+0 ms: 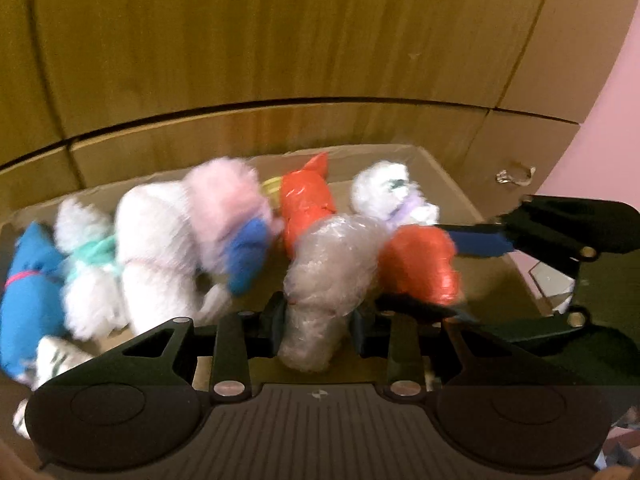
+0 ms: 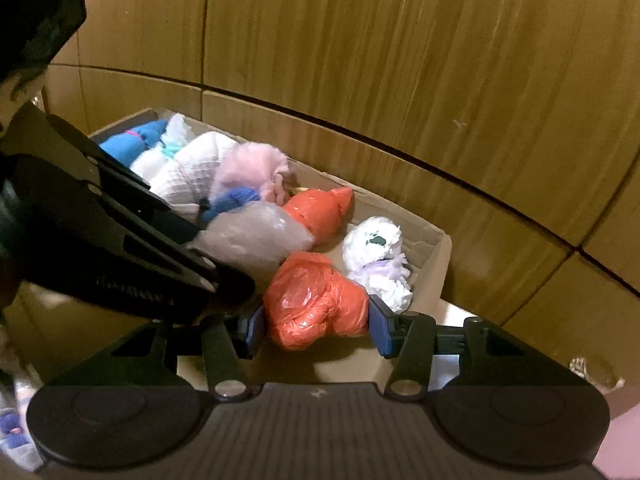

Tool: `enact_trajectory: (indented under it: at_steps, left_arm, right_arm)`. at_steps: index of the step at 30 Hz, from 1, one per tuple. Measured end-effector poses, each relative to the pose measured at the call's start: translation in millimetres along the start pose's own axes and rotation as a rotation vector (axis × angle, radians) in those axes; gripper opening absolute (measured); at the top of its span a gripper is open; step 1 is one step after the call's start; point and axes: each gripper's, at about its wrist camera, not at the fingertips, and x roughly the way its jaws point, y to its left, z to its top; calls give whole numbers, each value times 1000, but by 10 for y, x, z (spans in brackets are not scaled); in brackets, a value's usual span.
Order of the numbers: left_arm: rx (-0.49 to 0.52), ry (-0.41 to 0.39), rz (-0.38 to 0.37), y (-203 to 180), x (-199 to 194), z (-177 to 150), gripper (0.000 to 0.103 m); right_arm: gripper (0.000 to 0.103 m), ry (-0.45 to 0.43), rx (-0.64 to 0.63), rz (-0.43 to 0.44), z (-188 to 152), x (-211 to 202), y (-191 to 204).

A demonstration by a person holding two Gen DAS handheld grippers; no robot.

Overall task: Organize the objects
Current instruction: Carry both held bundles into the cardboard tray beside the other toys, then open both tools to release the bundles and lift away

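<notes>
A wooden wall (image 1: 248, 32) of panels filled the background, with a pink wall (image 1: 600, 152) at its right edge in the left wrist view. Below it sat an open cardboard box (image 2: 438, 248), packed with soft bundles. From the box's left end lay a blue plush (image 1: 28, 280), a white fluffy bundle with a teal tie (image 1: 90, 272), a white knit roll (image 1: 156, 248) and a pink fluffy bundle (image 1: 224, 204), with a blue fabric piece (image 1: 248, 252) just beside the pink one. An orange bag (image 1: 306, 204) rested further back near the middle, and a small white plush with a lilac tie (image 1: 394, 196) lay near the box's right end.

The left gripper (image 1: 316, 324) held a clear bubble-wrap bundle (image 1: 332, 264) over the box, its jaws clamped on the bundle's lower end. The right gripper (image 2: 316, 326) held a second orange bag (image 2: 316, 300) just beside the bubble-wrap bundle, its blue-padded jaws pressed against the bag's two sides. Both held bundles hung over the near part of the box, between the knit roll and the small white plush. A small metal handle (image 1: 516, 176) showed on the wooden wall to the right of the box. Motion blur softened most of the bundles in the left wrist view.
</notes>
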Motion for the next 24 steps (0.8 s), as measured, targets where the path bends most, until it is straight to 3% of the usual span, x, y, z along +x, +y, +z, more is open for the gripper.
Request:
enact_trajectory:
  at_steps: [10,14,16,24]
  left_arm:
    - [-19,-3,-4,15,-39,-18,49]
    - [-24,-8,24,37,-95,-14,60]
    - [-29,-19,27,48,-132,-13,66]
    - [-27,-36,19,13,-298,-2,72]
  right_arm:
    - [52,26,-56,-31,16,60,32]
    - [72,15,-81,-36,-13,-17,113]
    - [73,6,-87,-38,-17,-80,134]
    - [73,-5,-80,-47,-36,-265,110]
